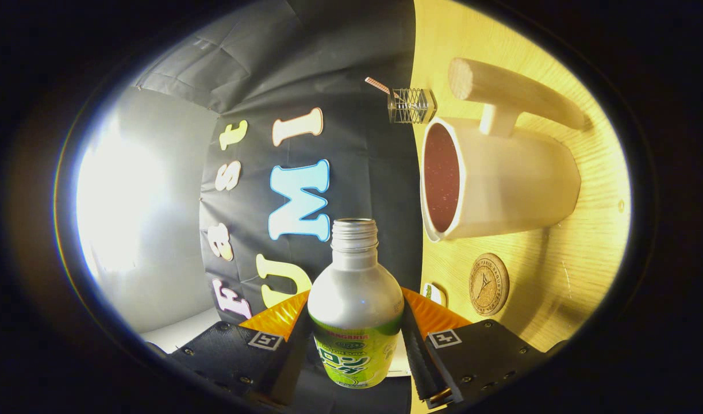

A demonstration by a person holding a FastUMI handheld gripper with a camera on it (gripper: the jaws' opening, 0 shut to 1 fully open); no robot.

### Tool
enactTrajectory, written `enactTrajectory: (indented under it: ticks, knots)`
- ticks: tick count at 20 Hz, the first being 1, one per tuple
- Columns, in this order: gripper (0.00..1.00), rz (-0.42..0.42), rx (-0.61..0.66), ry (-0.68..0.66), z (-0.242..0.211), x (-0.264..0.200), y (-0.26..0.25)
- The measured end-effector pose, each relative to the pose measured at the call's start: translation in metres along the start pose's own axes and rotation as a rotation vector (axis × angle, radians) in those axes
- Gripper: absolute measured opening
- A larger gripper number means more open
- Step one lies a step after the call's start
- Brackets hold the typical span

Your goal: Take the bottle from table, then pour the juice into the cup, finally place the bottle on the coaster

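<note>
My gripper point(356, 322) is shut on a silver bottle point(356, 305) with a green label, one finger on each side of its body. The bottle's cap is off and its threaded mouth point(354, 227) is bare. The whole view is rolled sideways, so the bottle lies about level with the wooden table point(564, 276). Beyond the fingers stands a white cup point(518, 184) with a wooden handle point(518, 95) and a dark reddish inside point(441, 178). The bottle's mouth is above the cup's rim and short of it. No stream shows. A round cork coaster point(489, 284) lies on the table beside the cup.
A small wire holder point(411, 105) with a striped straw stands behind the cup at the table's far edge. A small white and green item point(434, 293) lies beside the coaster, partly hidden by a finger. The black cloth wall hangs behind.
</note>
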State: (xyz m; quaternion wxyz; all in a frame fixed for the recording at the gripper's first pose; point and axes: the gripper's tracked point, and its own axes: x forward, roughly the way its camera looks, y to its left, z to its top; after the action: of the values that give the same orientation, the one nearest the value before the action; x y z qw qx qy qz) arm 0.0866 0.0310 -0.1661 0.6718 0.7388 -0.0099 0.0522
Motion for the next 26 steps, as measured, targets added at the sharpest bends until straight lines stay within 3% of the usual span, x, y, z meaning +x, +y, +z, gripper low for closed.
enactTrajectory:
  ticks: [15, 26]
  knots:
    - [0.77, 0.046, 0.153, -0.037, -0.002, 0.005, 0.011]
    - [0.77, 0.050, 0.180, -0.046, -0.003, 0.008, 0.014]
